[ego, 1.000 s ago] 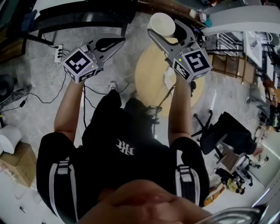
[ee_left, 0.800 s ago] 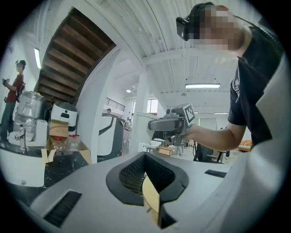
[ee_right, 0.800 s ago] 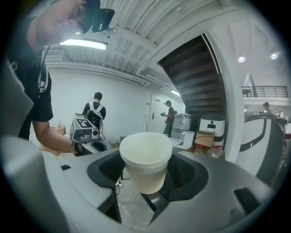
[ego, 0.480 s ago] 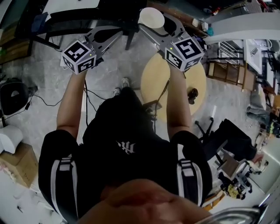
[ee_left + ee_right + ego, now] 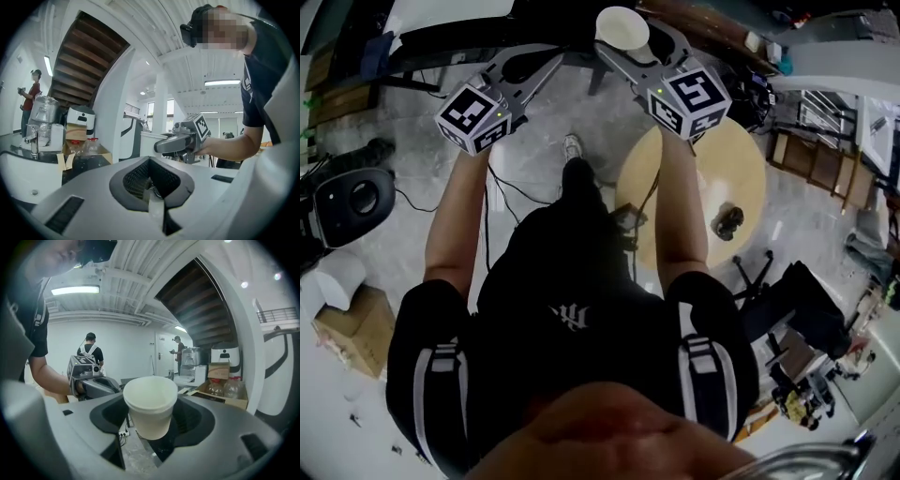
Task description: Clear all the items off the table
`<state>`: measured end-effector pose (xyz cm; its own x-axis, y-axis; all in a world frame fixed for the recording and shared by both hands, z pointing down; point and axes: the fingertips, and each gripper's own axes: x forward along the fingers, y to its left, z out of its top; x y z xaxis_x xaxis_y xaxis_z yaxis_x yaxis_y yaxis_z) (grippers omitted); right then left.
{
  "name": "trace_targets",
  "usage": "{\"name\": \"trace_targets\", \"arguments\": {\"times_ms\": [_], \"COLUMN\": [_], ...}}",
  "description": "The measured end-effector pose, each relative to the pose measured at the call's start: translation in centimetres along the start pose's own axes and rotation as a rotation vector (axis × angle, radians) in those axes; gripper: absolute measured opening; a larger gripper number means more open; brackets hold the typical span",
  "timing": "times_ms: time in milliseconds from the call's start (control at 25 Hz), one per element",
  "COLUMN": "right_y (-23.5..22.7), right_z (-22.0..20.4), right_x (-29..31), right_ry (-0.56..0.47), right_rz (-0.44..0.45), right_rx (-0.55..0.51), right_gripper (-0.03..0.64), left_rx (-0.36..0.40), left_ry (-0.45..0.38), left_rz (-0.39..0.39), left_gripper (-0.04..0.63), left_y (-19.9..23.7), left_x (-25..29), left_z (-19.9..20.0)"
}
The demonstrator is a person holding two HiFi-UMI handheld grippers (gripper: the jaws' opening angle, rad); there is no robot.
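A white paper cup [image 5: 622, 28] stands upright between the jaws of my right gripper [image 5: 630, 42], which is shut on it; the right gripper view shows the cup [image 5: 150, 404] gripped at its sides. My left gripper [image 5: 546, 64] is level with it on the left, its jaws together. In the left gripper view a small pale crinkled scrap [image 5: 154, 199] sits pinched in the slit; I cannot tell what it is. The round wooden table [image 5: 698, 173] lies below and behind my right arm, with a small dark object [image 5: 729, 221] on it.
A dark bench [image 5: 459, 33] crosses the top, just ahead of both grippers. A black round device [image 5: 352, 199] and a cardboard box [image 5: 347, 323] sit on the floor at left, and cables [image 5: 502, 187] trail between. An office chair [image 5: 797, 291] stands right. Two people [image 5: 90, 350] stand far off.
Both grippers have moved forward, away from the round table, which has slid down and right in the head view. The cup stays in the right gripper. The left jaws stay together.
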<state>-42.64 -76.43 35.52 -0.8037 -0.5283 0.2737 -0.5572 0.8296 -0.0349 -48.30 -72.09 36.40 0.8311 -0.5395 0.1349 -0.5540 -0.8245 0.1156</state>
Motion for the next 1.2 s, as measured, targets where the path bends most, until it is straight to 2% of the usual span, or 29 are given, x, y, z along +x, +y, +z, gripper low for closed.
{"name": "trace_targets", "arguments": {"times_ms": [400, 560, 960, 1040, 1120, 1200], "right_y": [-4.3, -4.5, -4.8, -4.9, -4.8, -4.8], "right_z": [-8.5, -11.7, -12.5, -12.4, -11.9, -10.9], "right_x": [6.2, 8.0, 9.2, 9.3, 9.4, 9.2], "right_ry": [0.092, 0.124, 0.072, 0.056, 0.017, -0.02], "right_rz": [0.033, 0.043, 0.07, 0.074, 0.079, 0.084], "right_rx": [0.073, 0.074, 0.036, 0.045, 0.059, 0.059], "right_gripper": [0.298, 0.298, 0.307, 0.328, 0.417, 0.417], "left_rx": [-0.121, -0.053, -0.065, -0.067, -0.07, -0.069], "left_ry": [0.016, 0.053, 0.078, 0.081, 0.085, 0.085], "left_rz": [0.037, 0.029, 0.017, 0.014, 0.01, 0.009], "left_gripper": [0.012, 0.012, 0.012, 0.012, 0.012, 0.012], "left_y": [5.3, 5.3, 5.8, 5.8, 5.8, 5.7], "left_x": [3.5, 3.9, 5.4, 5.5, 5.5, 5.5], "left_z": [-5.1, -7.2, -9.1, -9.3, -9.5, -9.3]}}
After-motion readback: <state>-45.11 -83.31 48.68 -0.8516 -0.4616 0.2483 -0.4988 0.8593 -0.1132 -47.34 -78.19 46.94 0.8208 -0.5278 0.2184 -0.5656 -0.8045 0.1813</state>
